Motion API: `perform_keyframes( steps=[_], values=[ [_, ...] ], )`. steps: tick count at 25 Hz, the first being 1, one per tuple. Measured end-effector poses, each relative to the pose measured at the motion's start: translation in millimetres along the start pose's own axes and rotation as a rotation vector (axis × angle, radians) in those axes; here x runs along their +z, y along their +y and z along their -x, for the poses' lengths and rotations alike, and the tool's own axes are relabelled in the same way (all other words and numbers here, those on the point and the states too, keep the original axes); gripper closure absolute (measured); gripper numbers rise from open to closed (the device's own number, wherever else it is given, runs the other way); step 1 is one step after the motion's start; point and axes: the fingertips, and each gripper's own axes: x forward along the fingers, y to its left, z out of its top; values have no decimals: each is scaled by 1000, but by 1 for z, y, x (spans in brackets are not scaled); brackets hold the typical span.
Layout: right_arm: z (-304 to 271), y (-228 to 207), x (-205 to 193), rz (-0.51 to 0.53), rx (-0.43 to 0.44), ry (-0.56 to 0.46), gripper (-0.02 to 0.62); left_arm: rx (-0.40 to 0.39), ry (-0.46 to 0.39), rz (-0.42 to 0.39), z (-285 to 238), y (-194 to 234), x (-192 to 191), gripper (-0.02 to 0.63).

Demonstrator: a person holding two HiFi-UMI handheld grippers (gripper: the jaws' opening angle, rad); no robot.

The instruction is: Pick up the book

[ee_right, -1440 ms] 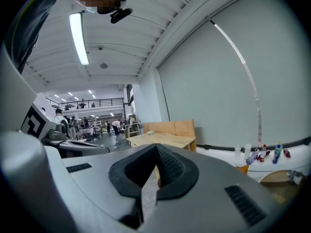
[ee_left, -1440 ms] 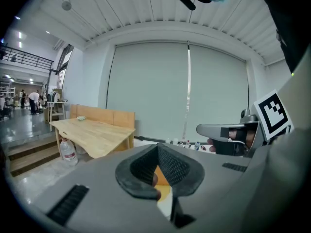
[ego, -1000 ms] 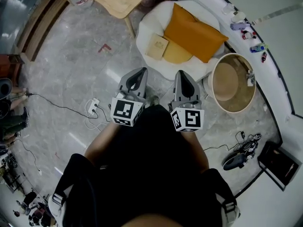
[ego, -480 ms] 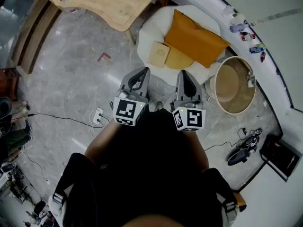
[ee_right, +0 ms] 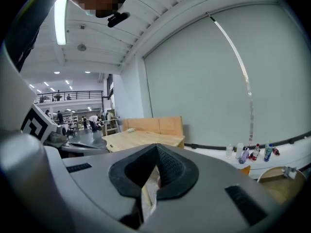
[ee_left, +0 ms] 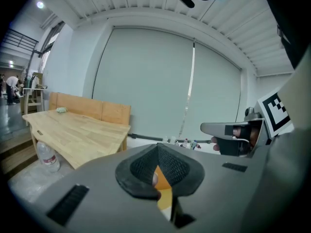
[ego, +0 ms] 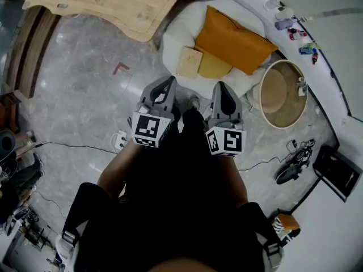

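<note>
1. Tan book (ego: 189, 62) lies flat on the white seat (ego: 174, 32), just beside an orange cushion (ego: 235, 38) on that seat.
2. Left gripper (ego: 168, 84) has its jaws together and empty, short of the seat, with the book apart ahead.
3. Right gripper (ego: 221, 89) has its jaws together too, holding nothing, near the seat's edge.

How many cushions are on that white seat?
2: a big orange cushion across the white seat, and a smaller yellow cushion partly under it, beside the book. More may be hidden beneath.
</note>
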Motion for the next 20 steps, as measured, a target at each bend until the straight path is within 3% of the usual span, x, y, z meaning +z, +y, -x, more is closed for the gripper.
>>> perform_keyframes(
  steps=[10,20],
  values=[
    [-57,-31,-26,-29,16,52,592,39,94,34,-53,22,-32,604],
    [-116,-71,-98,-74,17,140,592,85,191,98,-114,43,-107,604]
  ],
)
